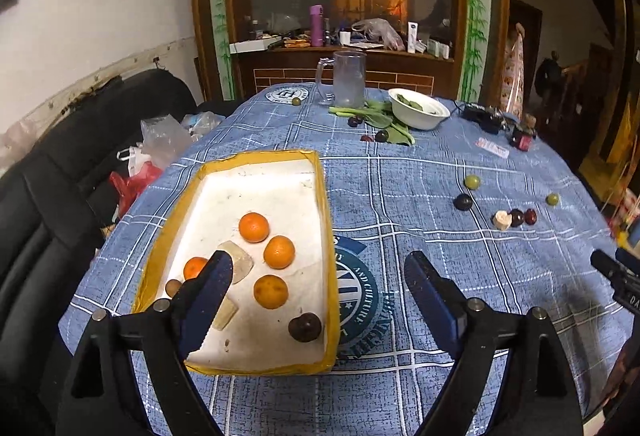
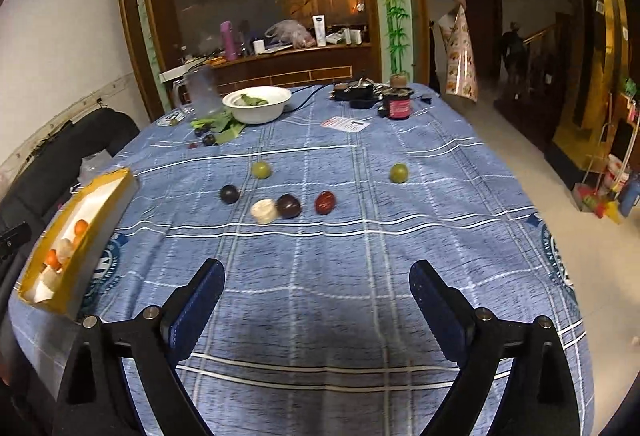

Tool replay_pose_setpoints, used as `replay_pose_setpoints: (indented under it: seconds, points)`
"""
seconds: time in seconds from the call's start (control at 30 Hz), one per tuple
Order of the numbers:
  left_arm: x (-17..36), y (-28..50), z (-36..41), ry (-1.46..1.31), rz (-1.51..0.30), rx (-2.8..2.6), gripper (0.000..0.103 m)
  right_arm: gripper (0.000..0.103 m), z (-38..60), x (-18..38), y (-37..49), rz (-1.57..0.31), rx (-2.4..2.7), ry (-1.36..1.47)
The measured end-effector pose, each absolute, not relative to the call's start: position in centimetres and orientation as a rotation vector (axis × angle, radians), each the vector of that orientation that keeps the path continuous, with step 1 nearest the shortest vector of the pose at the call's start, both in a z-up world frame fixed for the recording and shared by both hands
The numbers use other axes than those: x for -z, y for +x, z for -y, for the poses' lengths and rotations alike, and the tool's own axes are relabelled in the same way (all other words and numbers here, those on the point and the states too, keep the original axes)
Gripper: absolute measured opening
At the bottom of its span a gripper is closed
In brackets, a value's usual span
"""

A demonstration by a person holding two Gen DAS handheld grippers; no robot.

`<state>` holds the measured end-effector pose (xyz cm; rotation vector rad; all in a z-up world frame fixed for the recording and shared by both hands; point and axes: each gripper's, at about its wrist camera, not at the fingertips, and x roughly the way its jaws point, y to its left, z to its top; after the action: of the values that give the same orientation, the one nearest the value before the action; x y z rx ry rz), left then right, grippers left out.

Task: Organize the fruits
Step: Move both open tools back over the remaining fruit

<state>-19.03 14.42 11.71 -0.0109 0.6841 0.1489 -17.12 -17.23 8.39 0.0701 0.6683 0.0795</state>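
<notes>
- Hovering over the table (image 1: 400, 196), both grippers are seen with jaws spread wide and nothing between them.
- Left gripper (image 1: 320, 276): held above the near right corner of the yellow-rimmed tray (image 1: 326, 196); its left finger (image 1: 208, 296) overlaps the tray contents in view, but contact cannot be told.
- Tray is placed at the left of the table. Four oranges (image 1: 253, 227) are seen in it, plus pale chunks (image 1: 240, 260), one dark plum (image 1: 305, 327) at the near right corner and a small brownish fruit (image 1: 173, 287) at the left wall.
- Right gripper (image 2: 316, 276): held over bare blue checked cloth (image 2: 320, 316), well apart from the loose fruit.
- Loose fruit is scattered mid-table, far of the right gripper: two green fruits (image 2: 261, 170), two dark plums (image 2: 229, 194), a red fruit (image 2: 325, 202) and a white heart-shaped piece (image 2: 264, 211), which touches one plum.
- At the far edge a white bowl (image 2: 256, 104) with greens, a clear jug (image 2: 202, 90), leafy greens and a few more dark fruits (image 2: 208, 139) are seen.
</notes>
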Motion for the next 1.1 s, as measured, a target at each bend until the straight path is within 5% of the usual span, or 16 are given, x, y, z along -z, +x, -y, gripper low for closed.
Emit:
replay_pose_setpoints:
  seconds: [1.1]
  points:
    - [-5.9,-8.5,-6.6,0.009,-0.881,0.092,0.087,0.096,20.5,-6.4,-7.9,-0.851,-0.13,0.101]
